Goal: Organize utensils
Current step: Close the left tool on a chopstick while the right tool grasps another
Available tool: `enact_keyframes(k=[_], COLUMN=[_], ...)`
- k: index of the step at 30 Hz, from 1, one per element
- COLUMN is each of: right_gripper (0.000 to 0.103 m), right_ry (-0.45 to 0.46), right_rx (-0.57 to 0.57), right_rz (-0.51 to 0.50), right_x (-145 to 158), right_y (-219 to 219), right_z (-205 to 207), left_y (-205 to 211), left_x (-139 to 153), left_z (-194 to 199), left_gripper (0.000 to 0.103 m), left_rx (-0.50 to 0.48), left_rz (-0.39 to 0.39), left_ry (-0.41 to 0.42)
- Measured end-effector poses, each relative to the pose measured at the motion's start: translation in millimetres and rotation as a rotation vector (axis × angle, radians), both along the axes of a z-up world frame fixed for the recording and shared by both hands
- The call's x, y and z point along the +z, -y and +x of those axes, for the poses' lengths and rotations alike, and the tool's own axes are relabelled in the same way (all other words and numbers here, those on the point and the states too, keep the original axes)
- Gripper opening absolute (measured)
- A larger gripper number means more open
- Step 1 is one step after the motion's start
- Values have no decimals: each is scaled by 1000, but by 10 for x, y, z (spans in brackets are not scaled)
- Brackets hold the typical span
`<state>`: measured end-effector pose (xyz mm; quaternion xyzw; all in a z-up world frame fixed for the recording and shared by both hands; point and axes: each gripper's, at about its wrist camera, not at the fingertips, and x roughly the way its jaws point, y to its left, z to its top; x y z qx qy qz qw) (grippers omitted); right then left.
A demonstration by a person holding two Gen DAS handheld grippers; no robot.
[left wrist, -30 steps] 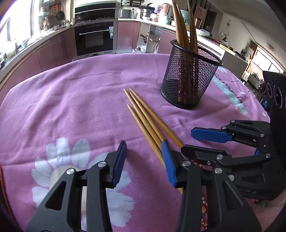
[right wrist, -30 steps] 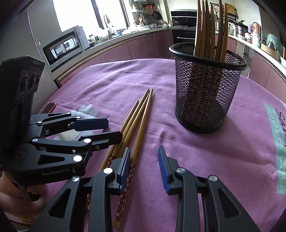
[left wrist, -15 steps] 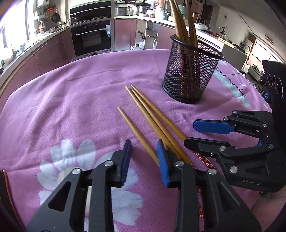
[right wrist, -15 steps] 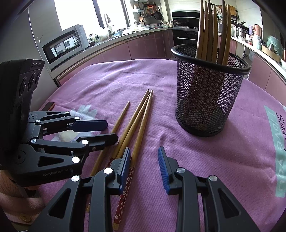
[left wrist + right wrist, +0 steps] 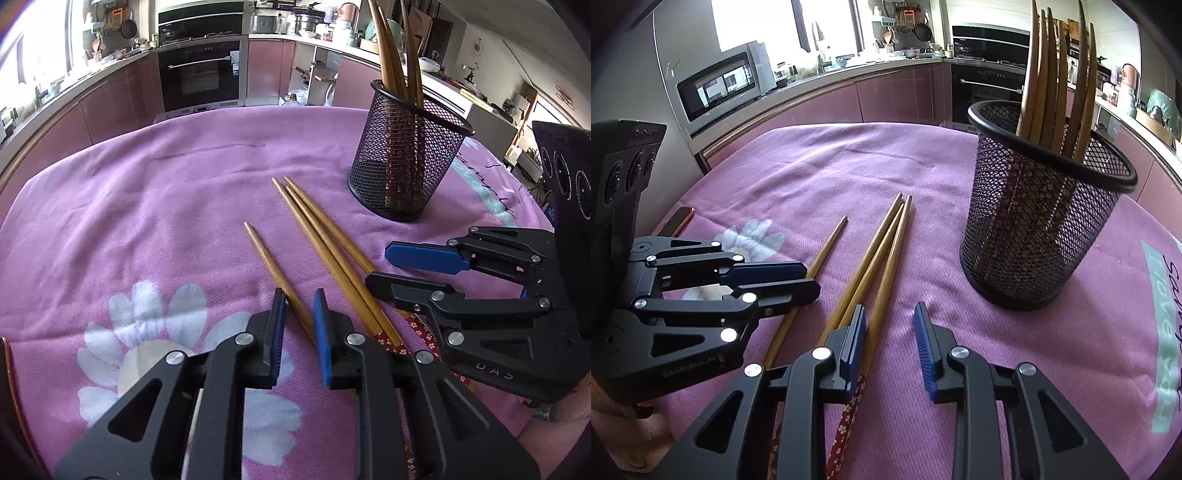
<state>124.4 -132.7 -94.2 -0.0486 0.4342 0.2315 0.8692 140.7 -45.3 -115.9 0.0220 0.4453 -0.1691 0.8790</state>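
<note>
A single wooden chopstick (image 5: 271,262) lies on the purple tablecloth, apart from three others (image 5: 325,243). My left gripper (image 5: 299,306) straddles its thick end with the jaws narrowed close around it; it also shows in the right wrist view (image 5: 809,277). My right gripper (image 5: 888,317) is open, its left finger resting over the three chopsticks (image 5: 879,258). It shows at the right of the left wrist view (image 5: 380,267). A black mesh holder (image 5: 406,162) stands behind with several chopsticks upright in it, also in the right wrist view (image 5: 1034,229).
The purple tablecloth (image 5: 166,206) has a white flower print (image 5: 147,314) under my left gripper. A dark flat object (image 5: 677,221) lies at the table's left edge. Kitchen cabinets, an oven and a microwave (image 5: 724,85) stand beyond the table.
The left gripper has pulled one chopstick sideways away from the other three and narrowed its jaws around it. The right gripper has stayed open over the three chopsticks.
</note>
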Motion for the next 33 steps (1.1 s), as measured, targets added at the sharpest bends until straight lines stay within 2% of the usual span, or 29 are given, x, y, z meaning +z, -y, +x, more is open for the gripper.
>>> enact_keyframes(k=[8,11,16,24,33], right_gripper=[21,11,6,5,5], right_ry=[6,3,-1,-17,-26], right_rx=[-6,-10,-15,-23,-15], right_rz=[-12,-5,4,51,75], right_x=[0,0,2,29,54], right_y=[-24,-12,8,93,151], right_z=[36,45,50,25,-31], left_y=[24,29,8,-107,-76], left_x=[-9,-11,-9,8,-12], left_z=[-16,-17,-31,-43,-44], left_gripper=[18,17,14,8,12], left_rx=[15,24,38,71,56], left_rz=[9,7,-3,-31,-5], left_ry=[9,10,11,6,-1])
